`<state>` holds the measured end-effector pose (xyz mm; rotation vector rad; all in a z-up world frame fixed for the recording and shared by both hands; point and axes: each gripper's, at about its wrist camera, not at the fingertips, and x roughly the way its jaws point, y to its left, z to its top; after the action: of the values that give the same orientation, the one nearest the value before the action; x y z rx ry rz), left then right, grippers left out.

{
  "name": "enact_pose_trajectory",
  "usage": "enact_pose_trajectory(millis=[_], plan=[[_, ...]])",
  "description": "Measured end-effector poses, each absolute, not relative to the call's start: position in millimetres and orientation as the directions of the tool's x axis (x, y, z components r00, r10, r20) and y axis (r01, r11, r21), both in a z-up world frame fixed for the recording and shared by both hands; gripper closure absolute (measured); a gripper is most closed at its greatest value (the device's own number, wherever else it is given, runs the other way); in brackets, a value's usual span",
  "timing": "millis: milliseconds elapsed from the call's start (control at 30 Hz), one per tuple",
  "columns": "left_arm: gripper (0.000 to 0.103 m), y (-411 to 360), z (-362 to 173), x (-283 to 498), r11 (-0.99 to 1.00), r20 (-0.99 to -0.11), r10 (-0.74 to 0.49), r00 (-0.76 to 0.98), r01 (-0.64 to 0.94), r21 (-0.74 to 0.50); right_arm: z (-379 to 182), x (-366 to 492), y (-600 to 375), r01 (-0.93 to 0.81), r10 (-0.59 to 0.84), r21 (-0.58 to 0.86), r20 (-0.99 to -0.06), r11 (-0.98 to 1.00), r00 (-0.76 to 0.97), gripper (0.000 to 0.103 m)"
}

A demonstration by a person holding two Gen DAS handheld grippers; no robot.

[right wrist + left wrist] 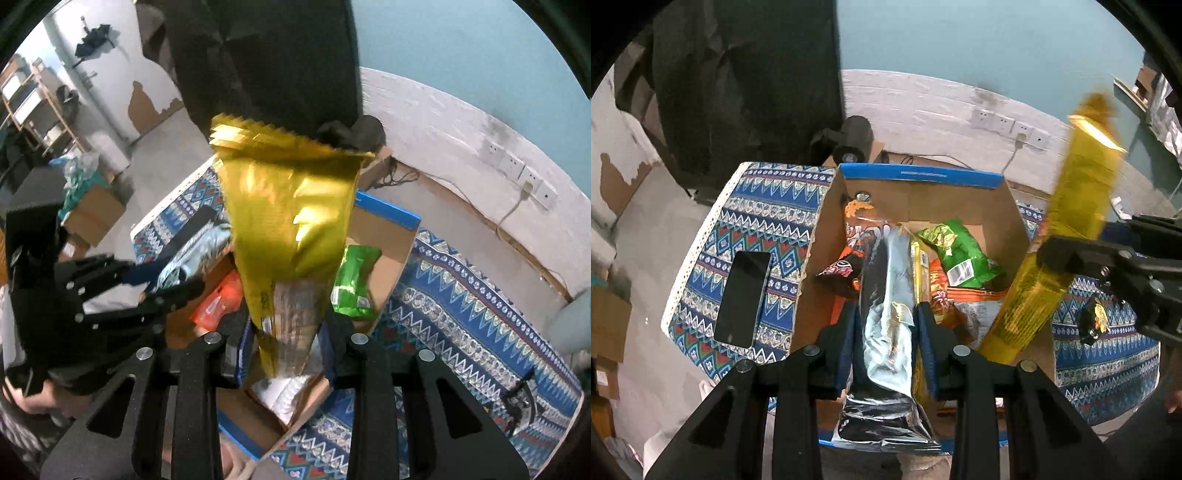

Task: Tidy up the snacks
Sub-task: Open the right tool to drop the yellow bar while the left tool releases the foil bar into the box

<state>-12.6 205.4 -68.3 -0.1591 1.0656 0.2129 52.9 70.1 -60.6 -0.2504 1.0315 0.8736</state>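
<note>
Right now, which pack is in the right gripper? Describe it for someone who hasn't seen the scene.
Find the open cardboard box on the patterned blue cloth. Above it, the right gripper holds a tall gold foil pack upright. It is the only gold one; nearby packs are green, orange or silver.

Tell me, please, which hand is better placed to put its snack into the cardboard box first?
Probably left. Its tongs hold the silver packet low over the cardboard box. The right tongs hold the gold packet standing higher at the box's side.

We see the left gripper [886, 325] angled steeply downward with its pads pinching a silver packet [886, 295], and the right gripper [286, 328] beside it likewise clamping a gold packet [288, 221].
</note>
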Motion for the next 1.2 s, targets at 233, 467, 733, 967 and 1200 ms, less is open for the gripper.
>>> enact_pose_trajectory(millis=[233, 467, 733, 967, 1200], plan=[[0.038, 208, -67, -12, 0.956, -0.873, 0.148, 0.466, -0.292, 0.007, -66, 60, 76, -0.722, 0.507, 0.187, -0.824, 0.667, 0.254, 0.043], [0.035, 202, -64, -9, 0.959, -0.875, 0.156, 0.459, -0.284, 0.022, -64, 59, 66, -0.712, 0.493, 0.166, -0.824, 0.682, 0.280, 0.037], [0.029, 181, -58, -1, 0.969, -0.869, 0.152, 0.471, -0.243, 0.038, -59, 63, 42, -0.691, 0.481, 0.149, -0.818, 0.707, 0.316, 0.032], [0.025, 151, -54, 10, 0.982, -0.871, 0.130, 0.474, -0.185, 0.046, -57, 70, 7, -0.651, 0.461, 0.143, -0.816, 0.745, 0.349, 0.029], [0.024, 118, -54, 18, 0.990, -0.878, 0.111, 0.465, -0.127, 0.058, -59, 78, -37, -0.599, 0.437, 0.147, -0.819, 0.787, 0.372, 0.026]])
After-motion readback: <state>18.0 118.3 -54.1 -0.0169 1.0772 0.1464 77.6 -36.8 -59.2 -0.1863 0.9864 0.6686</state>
